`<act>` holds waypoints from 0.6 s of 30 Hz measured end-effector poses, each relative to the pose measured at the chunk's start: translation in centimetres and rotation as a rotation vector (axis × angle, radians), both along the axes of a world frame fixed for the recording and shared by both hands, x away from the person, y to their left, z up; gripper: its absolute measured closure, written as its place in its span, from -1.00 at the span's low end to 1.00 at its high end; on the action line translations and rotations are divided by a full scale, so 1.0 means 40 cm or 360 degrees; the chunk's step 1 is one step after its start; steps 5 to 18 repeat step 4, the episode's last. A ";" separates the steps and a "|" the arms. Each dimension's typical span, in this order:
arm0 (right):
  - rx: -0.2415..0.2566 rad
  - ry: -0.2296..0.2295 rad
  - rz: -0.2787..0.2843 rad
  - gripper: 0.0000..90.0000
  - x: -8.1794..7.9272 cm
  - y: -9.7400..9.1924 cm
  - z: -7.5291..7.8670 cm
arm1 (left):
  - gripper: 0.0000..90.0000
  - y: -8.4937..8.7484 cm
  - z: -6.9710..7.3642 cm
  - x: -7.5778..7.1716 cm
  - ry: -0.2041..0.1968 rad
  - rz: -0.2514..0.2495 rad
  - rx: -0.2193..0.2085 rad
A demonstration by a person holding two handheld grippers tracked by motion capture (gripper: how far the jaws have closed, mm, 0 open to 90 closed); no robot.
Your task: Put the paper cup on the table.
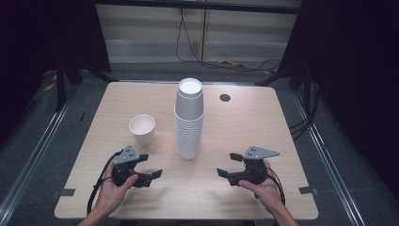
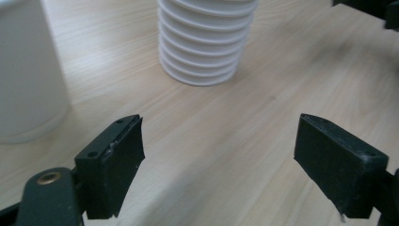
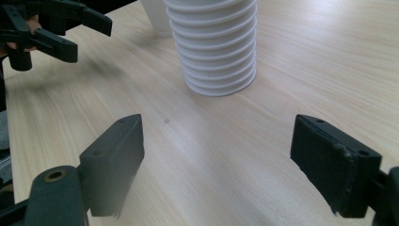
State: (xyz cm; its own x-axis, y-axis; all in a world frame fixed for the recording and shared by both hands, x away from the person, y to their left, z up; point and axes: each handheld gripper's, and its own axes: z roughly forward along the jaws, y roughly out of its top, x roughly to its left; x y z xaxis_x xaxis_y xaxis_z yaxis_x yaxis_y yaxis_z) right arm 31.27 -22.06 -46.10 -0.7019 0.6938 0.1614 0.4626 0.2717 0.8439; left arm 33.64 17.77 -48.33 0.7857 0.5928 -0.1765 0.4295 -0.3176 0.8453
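Two grippers, one stack of white paper cups (image 1: 189, 120) and one single paper cup (image 1: 142, 129) share a light wooden table (image 1: 244, 122); the stack stands mid-table, the single cup just to its left, apart from it. The left gripper (image 1: 149, 165) and right gripper (image 1: 226, 164), each in a hand at the near edge, flank the stack with jaws spread and empty; both gripper views cut off the stack's top, so its cups cannot be counted. A dark round grommet (image 1: 225, 97) sits behind the stack; cables (image 1: 197, 56) trail across the floor beyond.

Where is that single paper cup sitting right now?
In the high view, the single cup stands upright left of the tall cup stack, just beyond the left gripper.
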 end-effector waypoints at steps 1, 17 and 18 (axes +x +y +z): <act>-0.0011 -0.0001 -0.0002 -0.60 0.000 0.002 -0.003 | -0.64 -0.004 -0.004 -0.002 -0.0011 0.0009 0.0000; -0.0037 -0.0011 -0.0003 -0.61 -0.001 0.005 -0.008 | -0.64 -0.006 -0.020 0.003 0.0060 -0.0001 -0.0029; -0.0037 -0.0011 -0.0003 -0.61 -0.001 0.005 -0.008 | -0.64 -0.006 -0.020 0.003 0.0060 -0.0001 -0.0029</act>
